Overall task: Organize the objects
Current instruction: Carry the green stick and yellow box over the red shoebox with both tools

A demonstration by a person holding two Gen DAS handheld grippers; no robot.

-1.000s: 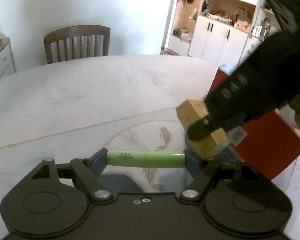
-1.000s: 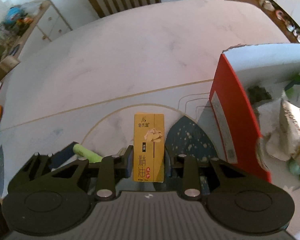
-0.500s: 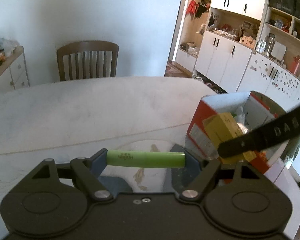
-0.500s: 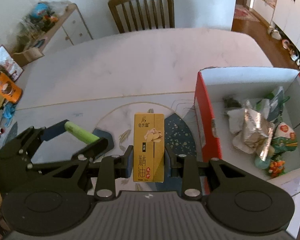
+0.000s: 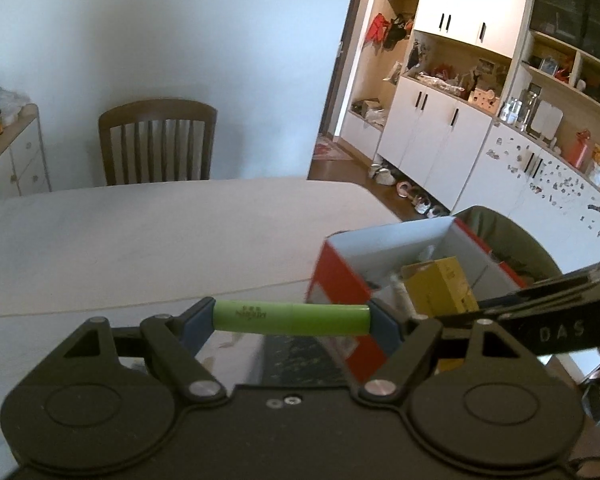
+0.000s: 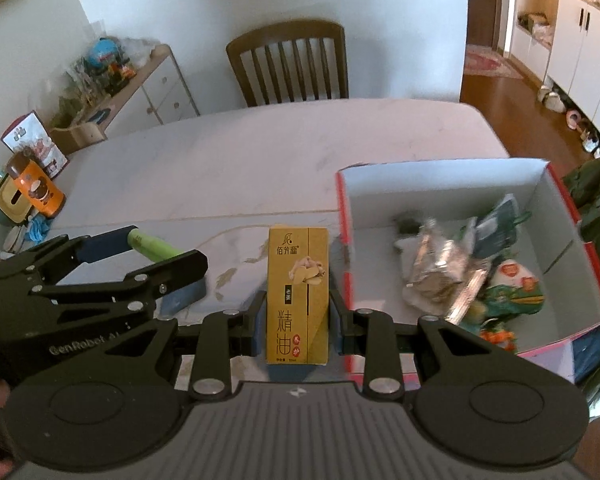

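My left gripper [image 5: 291,317] is shut on a green cylinder [image 5: 290,317], held crosswise between its blue pads above the table. In the right wrist view that same left gripper [image 6: 162,258] shows at the left with the green cylinder [image 6: 154,245] in it. My right gripper [image 6: 298,326] is shut on a tall yellow box [image 6: 298,294] with printed characters, held upright just left of the red cardboard box [image 6: 345,240]. The yellow box [image 5: 440,286] also appears at the right of the left wrist view, over the red box [image 5: 338,280].
The red box holds several wrappers and packets [image 6: 444,276]. The pale marble table [image 6: 260,160] stretches back to a wooden chair [image 6: 290,64]. An orange container [image 6: 34,184] stands at the table's left end. White cabinets [image 5: 440,140] line the right wall.
Both grippers have risen and tilted up, so more of the room shows. The right gripper carried the yellow box closer to the red box's opening. Both grips stay the same.
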